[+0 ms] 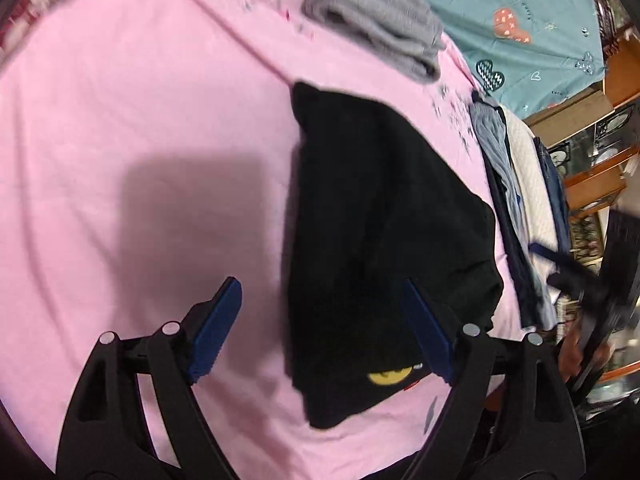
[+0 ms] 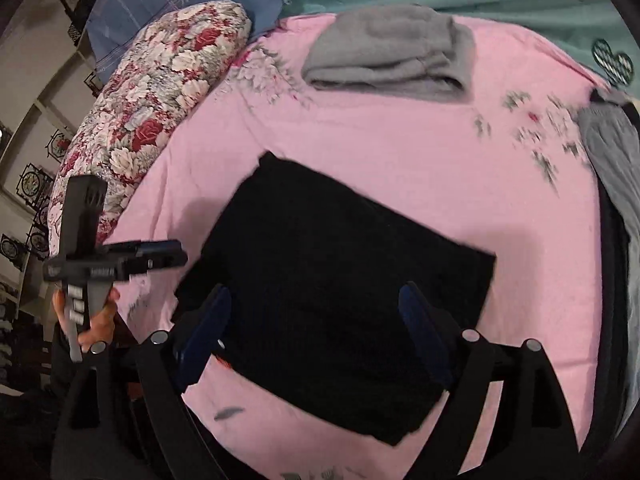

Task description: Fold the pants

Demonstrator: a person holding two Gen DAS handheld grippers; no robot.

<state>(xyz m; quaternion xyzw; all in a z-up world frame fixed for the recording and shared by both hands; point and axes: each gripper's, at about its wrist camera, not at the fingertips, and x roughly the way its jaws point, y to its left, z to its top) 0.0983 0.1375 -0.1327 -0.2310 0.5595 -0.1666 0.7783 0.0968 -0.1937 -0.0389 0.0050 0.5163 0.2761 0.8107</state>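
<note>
Black pants (image 2: 332, 292) are laid flat on the pink sheet (image 1: 140, 120), folded into a small block, so the folding looks almost done. The left gripper (image 1: 320, 332) is held wide open just above them, with nothing in it. The right gripper (image 2: 316, 336) is spread wide and empty too, maybe to press the fold flat. Folded gray clothes (image 2: 392, 52) are kept farther back, out of the way.

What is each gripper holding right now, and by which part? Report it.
Nothing is held. The left gripper and right gripper both hang open above the folded black pants, which lie on the pink sheet.
</note>
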